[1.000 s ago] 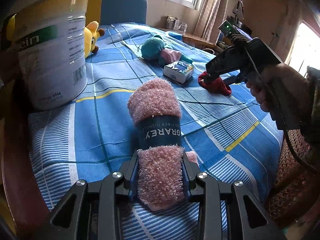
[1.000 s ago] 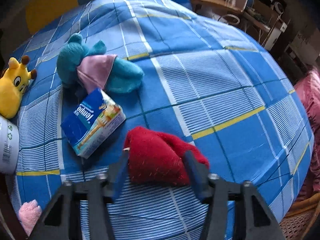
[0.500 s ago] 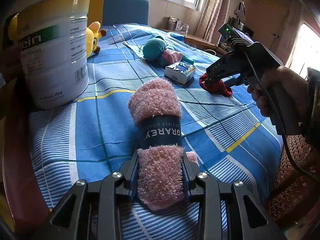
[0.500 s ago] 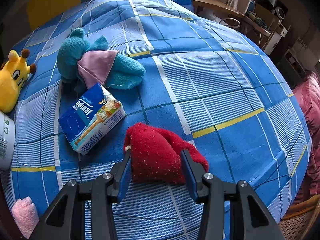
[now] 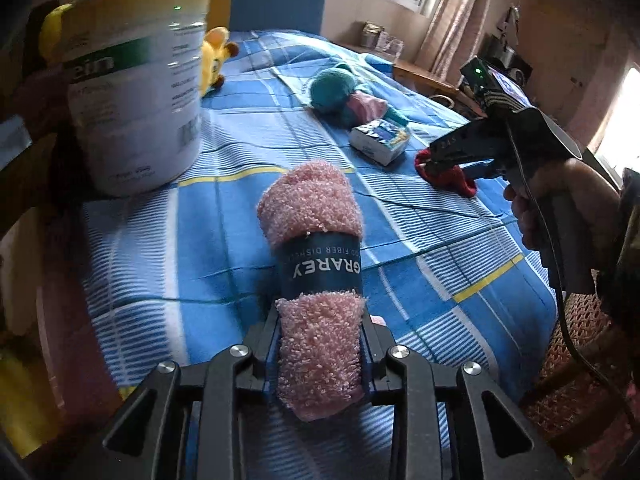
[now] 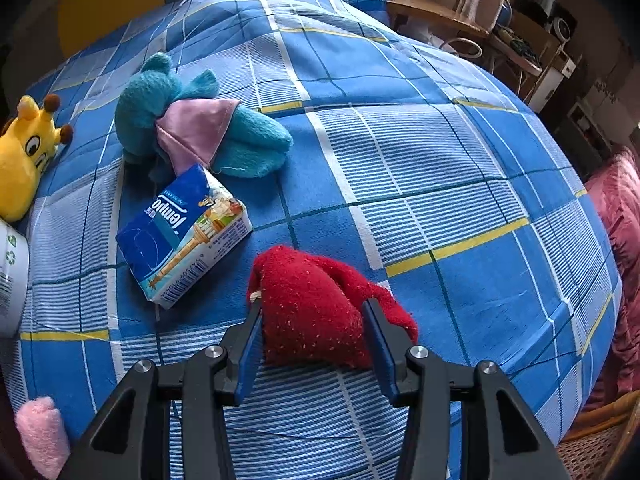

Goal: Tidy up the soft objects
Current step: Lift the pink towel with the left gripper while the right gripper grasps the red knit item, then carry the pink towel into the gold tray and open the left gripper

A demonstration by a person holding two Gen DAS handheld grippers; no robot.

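Left gripper (image 5: pixel 320 344) clamps the near end of a rolled pink cloth (image 5: pixel 316 280) (dark paper band round its middle); its jaws have just been closing, pads pressed into the pile. The roll points out over the blue checked bedspread (image 6: pixel 460 168).

Right gripper (image 6: pixel 314 320) pinches a red sock (image 6: pixel 316 304), which lies on the bedspread just right of the tissue pack (image 6: pixel 184 236).

Beyond the tissue pack and touching it, a teal plush toy (image 6: pixel 160 96) with a pink patch. Left of the pack, well apart, a yellow plush giraffe (image 6: pixel 24 156). A white tin (image 5: pixel 136 96) stands left of the pack, nearer the bed's edge.
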